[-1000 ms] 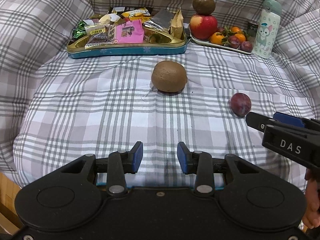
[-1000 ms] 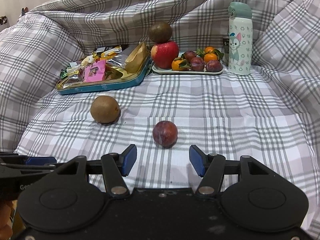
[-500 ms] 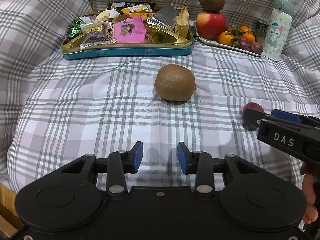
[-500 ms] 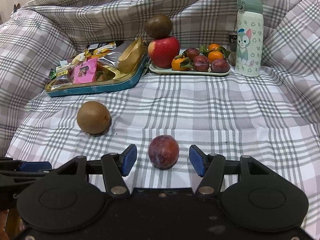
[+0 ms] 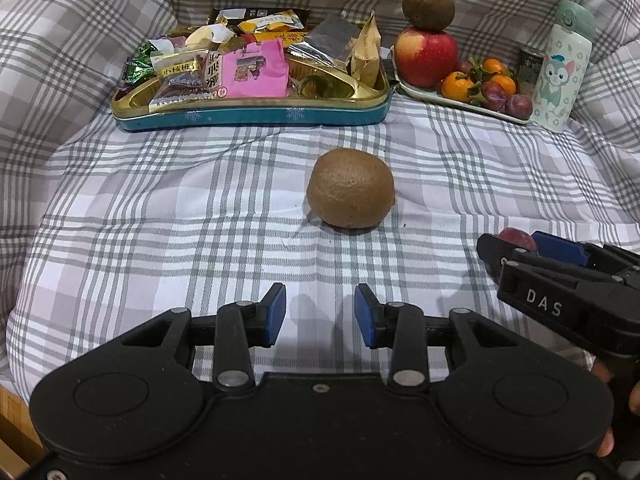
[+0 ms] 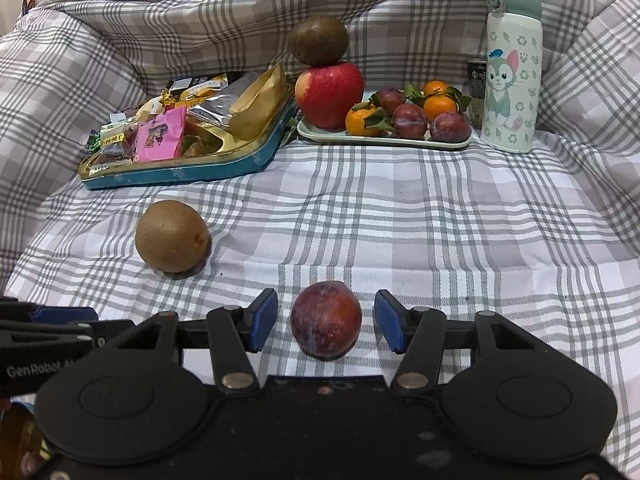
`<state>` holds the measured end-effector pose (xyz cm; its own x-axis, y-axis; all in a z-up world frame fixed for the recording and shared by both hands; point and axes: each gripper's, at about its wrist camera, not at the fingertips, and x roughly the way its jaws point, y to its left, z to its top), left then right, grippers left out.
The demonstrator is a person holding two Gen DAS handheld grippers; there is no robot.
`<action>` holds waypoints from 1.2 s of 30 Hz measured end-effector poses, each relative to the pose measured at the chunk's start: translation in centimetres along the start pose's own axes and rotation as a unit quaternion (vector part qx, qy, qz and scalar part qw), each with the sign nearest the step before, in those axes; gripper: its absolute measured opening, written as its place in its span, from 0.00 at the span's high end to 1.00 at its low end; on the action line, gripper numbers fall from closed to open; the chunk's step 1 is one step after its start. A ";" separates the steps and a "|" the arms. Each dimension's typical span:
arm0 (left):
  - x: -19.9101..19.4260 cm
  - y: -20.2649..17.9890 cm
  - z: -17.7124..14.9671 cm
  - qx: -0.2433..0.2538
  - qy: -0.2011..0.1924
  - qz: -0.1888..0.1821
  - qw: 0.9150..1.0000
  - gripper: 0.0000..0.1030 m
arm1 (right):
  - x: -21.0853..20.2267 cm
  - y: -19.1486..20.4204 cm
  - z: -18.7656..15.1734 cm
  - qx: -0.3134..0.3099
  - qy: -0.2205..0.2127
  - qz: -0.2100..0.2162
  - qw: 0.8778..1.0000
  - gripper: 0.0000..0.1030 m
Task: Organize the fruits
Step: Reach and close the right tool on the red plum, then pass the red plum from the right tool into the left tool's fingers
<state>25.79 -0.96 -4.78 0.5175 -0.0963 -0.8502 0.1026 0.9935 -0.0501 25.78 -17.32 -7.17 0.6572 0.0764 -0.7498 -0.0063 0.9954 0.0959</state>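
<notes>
A dark red plum (image 6: 326, 319) lies on the plaid cloth between the blue pads of my open right gripper (image 6: 326, 322), not touched on either side. In the left wrist view the plum (image 5: 516, 238) peeks out behind the right gripper (image 5: 532, 246). A brown kiwi (image 5: 351, 188) lies on the cloth ahead of my open, empty left gripper (image 5: 320, 316); it also shows in the right wrist view (image 6: 172, 237). A pale green fruit tray (image 6: 384, 141) at the back holds a red apple (image 6: 330, 94) with a kiwi (image 6: 319, 40) on top, tangerines and plums.
A teal and gold tin (image 5: 252, 114) full of snack packets stands at the back left. A white cartoon bottle (image 6: 512, 68) and a small dark can (image 6: 477, 88) stand right of the fruit tray. Plaid cloth rises in folds all around.
Both grippers have moved forward. The plum now sits between the right gripper's pads, where before it lay ahead of them. The kiwi looms closer to the left gripper.
</notes>
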 end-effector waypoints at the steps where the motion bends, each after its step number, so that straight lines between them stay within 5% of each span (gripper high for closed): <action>1: 0.1 0.0 0.1 -0.001 0.000 0.000 1.000 0.55 | 0.1 0.1 0.0 -0.001 -0.001 -0.001 1.000 0.47; 20: 0.2 0.5 0.2 -0.012 0.004 -0.004 1.000 0.55 | 0.6 0.4 -0.2 -0.014 0.010 -0.009 1.000 0.61; 36: -1.0 3.5 -0.8 -0.046 0.004 0.016 0.999 0.55 | 0.0 6.1 0.2 -0.076 0.031 0.085 0.993 0.61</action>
<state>24.97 2.66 -4.46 0.5133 -0.0642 -0.8558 0.0083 0.9975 -0.0699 25.86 -11.25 -6.49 0.5894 0.2423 -0.7706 -0.2291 0.9649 0.1282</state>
